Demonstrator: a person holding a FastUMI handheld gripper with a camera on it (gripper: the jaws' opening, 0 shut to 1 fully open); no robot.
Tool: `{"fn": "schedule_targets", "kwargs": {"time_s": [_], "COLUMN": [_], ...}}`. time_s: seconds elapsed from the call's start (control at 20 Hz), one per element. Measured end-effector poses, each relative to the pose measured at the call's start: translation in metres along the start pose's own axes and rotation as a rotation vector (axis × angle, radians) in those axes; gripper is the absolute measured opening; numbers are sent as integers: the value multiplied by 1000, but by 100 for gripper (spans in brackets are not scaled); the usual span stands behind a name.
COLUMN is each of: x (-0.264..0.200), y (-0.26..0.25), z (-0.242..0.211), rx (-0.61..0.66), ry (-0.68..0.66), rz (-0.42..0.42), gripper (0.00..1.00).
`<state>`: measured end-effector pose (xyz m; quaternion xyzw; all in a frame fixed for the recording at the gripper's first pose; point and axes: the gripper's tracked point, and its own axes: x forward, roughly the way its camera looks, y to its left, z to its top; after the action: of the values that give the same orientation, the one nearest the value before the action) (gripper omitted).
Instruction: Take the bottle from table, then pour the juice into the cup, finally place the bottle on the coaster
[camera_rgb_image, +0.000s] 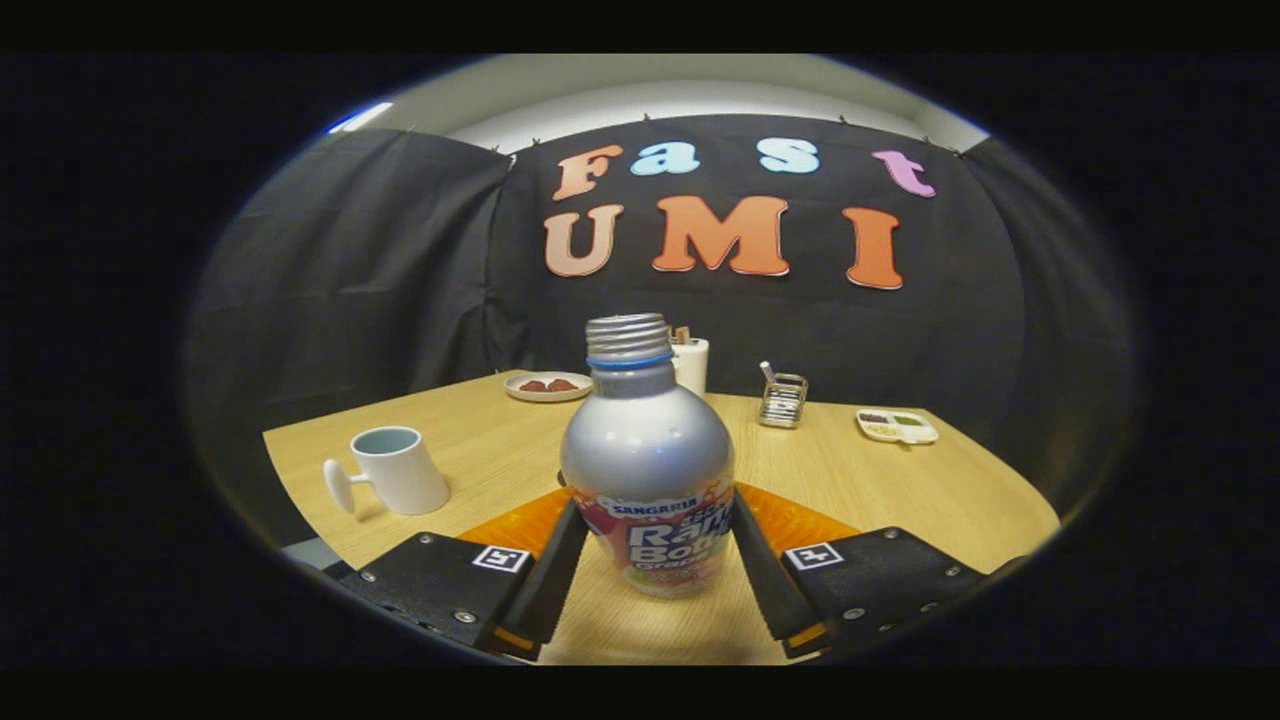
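Silver bottle (648, 460) between gripper (652, 545) fingers; one cup (398, 468)

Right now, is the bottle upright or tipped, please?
Upright: the bottle stands on the table between the hand-held gripper fingers, neck up.

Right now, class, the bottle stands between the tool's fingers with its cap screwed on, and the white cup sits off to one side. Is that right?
Not quite. In the gripper view the bottle, standing between the tool fingers, has no cap: its threaded neck is bare. The white cup does sit off to one side.
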<state>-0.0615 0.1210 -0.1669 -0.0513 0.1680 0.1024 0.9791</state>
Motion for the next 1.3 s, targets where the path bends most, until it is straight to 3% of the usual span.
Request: {"fn": "schedule_targets", "kwargs": {"time_s": [0.55,1.3], "x": [25,43], "y": [20,65], "z": [19,34], "rx": [-435,-931], "ry": [-11,-107], "rz": [-111,-148], "gripper": [75,74]}}
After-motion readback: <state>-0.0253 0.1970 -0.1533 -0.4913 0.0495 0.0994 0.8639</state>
